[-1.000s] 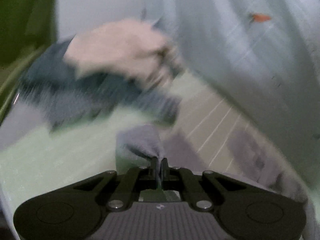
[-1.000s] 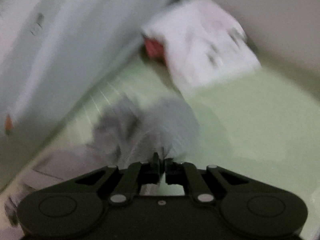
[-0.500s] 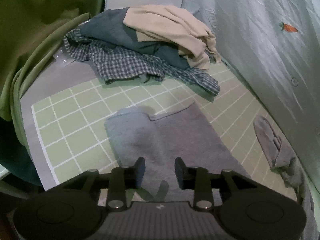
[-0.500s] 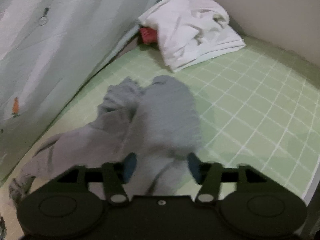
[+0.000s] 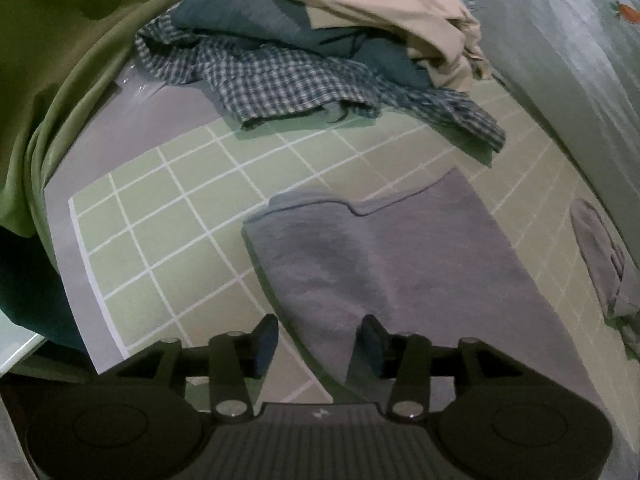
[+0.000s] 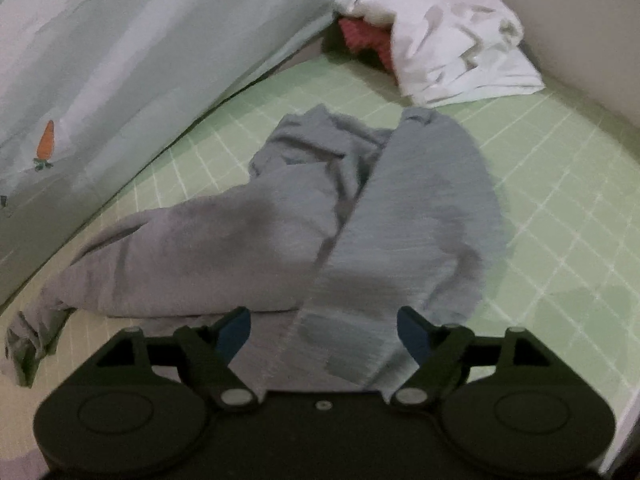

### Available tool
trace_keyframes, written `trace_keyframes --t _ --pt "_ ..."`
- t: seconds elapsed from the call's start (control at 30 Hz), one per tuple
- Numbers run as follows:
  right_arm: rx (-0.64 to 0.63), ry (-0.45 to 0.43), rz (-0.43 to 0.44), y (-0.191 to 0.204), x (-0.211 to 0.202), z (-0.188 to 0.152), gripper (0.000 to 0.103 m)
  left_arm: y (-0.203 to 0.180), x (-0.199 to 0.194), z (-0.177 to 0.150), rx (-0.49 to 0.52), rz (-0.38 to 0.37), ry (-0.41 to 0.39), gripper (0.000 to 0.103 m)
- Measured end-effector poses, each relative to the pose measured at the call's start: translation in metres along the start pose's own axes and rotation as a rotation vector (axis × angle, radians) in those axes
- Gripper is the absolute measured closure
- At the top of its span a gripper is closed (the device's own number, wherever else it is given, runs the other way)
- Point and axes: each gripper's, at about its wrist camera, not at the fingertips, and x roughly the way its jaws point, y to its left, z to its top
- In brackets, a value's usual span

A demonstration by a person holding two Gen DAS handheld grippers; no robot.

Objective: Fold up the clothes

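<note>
A grey garment (image 5: 400, 256) lies spread on the green grid mat (image 5: 160, 216); its flat hem end faces the left wrist view. My left gripper (image 5: 318, 344) is open and empty, hovering just above the garment's near edge. In the right wrist view the same grey garment (image 6: 360, 216) lies rumpled, with a sleeve (image 6: 32, 336) trailing to the left. My right gripper (image 6: 324, 330) is wide open and empty, just above the garment's near part.
A pile of unfolded clothes (image 5: 320, 48), checked, dark blue and beige, sits at the mat's far end. A pale sheet with a carrot print (image 6: 46, 144) hangs along one side. White folded cloth (image 6: 448, 36) over something red (image 6: 360, 34) lies far right. Green fabric (image 5: 60, 80) drapes at left.
Both grippers were shut on the grey garment a second ago; both have let go and opened. The garment now lies on the mat, and the grippers have drawn back slightly.
</note>
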Motion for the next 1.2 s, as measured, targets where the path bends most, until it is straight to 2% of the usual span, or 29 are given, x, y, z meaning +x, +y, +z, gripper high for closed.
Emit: trace_keyframes --t 0.03,0.1,0.13,0.17,0.2,0.23,0.27,0.37,0.5,0.67,0.73,0.77,0.8,0.83,0.9,0.93,1.0,1.03,1.1,1.2 --pt "-0.014 0.009 -0.006 0.006 0.006 0.001 0.022 0.001 0.002 0.000 -0.005 0.001 0.002 0.056" --pt "-0.039 0.040 -0.082 0.015 0.021 0.005 0.022 0.001 0.003 0.002 -0.010 0.003 -0.005 0.058" --pt "-0.051 0.056 -0.120 0.020 0.029 0.006 0.025 0.000 0.004 0.004 -0.009 0.006 -0.006 0.062" --pt "-0.045 0.073 -0.154 0.020 0.035 0.008 0.035 0.000 0.005 0.005 -0.011 0.009 -0.006 0.071" --pt "-0.032 0.075 -0.163 0.016 0.037 0.009 0.061 0.000 0.006 0.007 -0.017 0.007 -0.006 0.097" --pt "-0.019 0.077 -0.171 0.013 0.039 0.010 0.077 0.000 0.006 0.009 -0.023 0.002 -0.006 0.101" --pt "-0.006 0.078 -0.180 0.009 0.041 0.011 0.099 0.001 0.007 0.010 -0.029 -0.004 -0.005 0.101" --pt "0.060 0.005 -0.166 -0.011 0.013 0.011 0.102 0.009 -0.006 0.018 -0.047 -0.002 -0.052 0.102" --pt "0.051 0.033 -0.153 -0.040 -0.010 -0.015 0.102 0.028 -0.021 0.028 -0.092 0.012 -0.096 0.101" --pt "0.040 0.068 -0.137 -0.077 -0.038 -0.048 0.102 0.036 -0.014 0.019 -0.095 0.051 -0.047 0.101" --pt "0.059 0.069 -0.114 -0.078 -0.040 -0.052 0.097 0.031 -0.018 0.016 -0.051 0.063 -0.054 0.095" --pt "0.047 0.060 -0.113 -0.074 -0.042 -0.051 0.090 0.027 -0.021 0.015 -0.024 0.077 -0.067 0.093" --pt "0.034 0.050 -0.111 -0.069 -0.043 -0.051 0.077 0.023 -0.025 0.014 -0.001 0.092 -0.081 0.084" --pt "0.022 0.041 -0.109 -0.065 -0.044 -0.050 0.072 0.019 -0.028 0.015 0.018 0.101 -0.096 0.075" --pt "-0.003 0.022 -0.105 -0.056 -0.047 -0.049 0.057 0.012 -0.037 0.019 0.054 0.092 -0.131 0.067" --pt "-0.015 0.013 -0.103 -0.051 -0.049 -0.048 0.055 0.009 -0.042 0.021 0.078 0.086 -0.148 0.061" --pt "-0.040 -0.006 -0.099 -0.043 -0.051 -0.047 0.042 -0.001 -0.049 0.027 0.140 0.078 -0.182 0.051" --pt "-0.052 -0.015 -0.098 -0.038 -0.053 -0.046 0.039 -0.006 -0.050 0.030 0.172 0.071 -0.192 0.045" --pt "-0.077 -0.034 -0.094 -0.029 -0.055 -0.045 0.030 -0.017 -0.047 0.038 0.224 0.047 -0.198 0.042" --pt "-0.114 -0.062 -0.088 -0.016 -0.059 -0.043 0.029 -0.033 -0.035 0.050 0.303 0.000 -0.184 0.042"
